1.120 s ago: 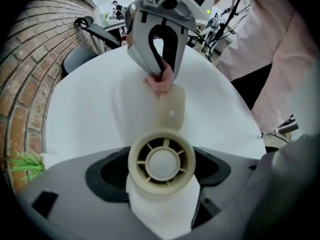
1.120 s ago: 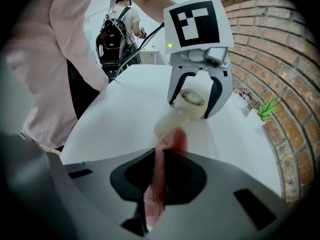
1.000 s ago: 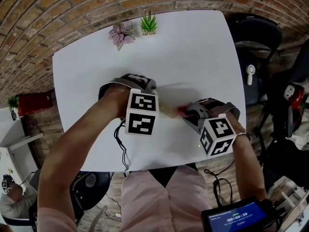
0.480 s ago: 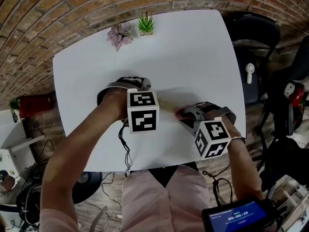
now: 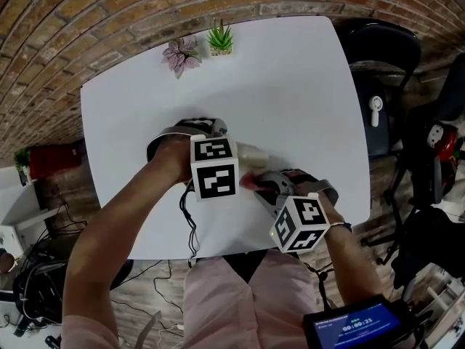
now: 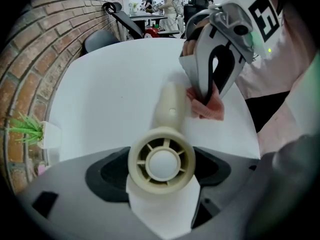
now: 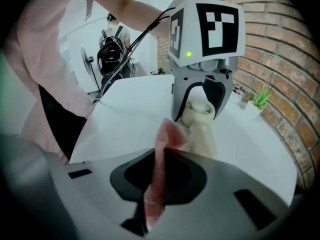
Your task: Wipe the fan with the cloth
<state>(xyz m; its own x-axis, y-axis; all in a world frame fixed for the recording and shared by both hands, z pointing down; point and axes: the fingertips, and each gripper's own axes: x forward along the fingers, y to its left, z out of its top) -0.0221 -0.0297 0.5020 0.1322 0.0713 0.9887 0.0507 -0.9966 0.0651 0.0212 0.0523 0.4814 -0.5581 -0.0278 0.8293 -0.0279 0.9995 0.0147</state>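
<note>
A small cream hand fan [image 6: 161, 161] lies along the white table [image 5: 290, 78], its round head clamped in my left gripper [image 6: 161, 171] and its handle [image 6: 170, 104] pointing away. In the head view the fan [image 5: 251, 153] pokes out to the right of the left gripper's cube [image 5: 214, 167]. My right gripper [image 7: 155, 184] is shut on a pink cloth [image 7: 162, 144], which hangs up between the jaws. The cloth [image 6: 207, 106] touches the right side of the fan's handle. Seen from the right gripper view, the fan [image 7: 202, 129] sits in the left gripper [image 7: 202, 104].
Two small potted plants [image 5: 182, 51] [image 5: 223, 36] stand at the table's far edge. A black chair [image 5: 385, 49] is at the right of the table. A screen device [image 5: 360, 329] sits at the bottom right. A black cable [image 5: 185, 224] trails over the near edge.
My right gripper has moved left with the pink cloth, up to the fan's handle. The left gripper has held the fan almost still.
</note>
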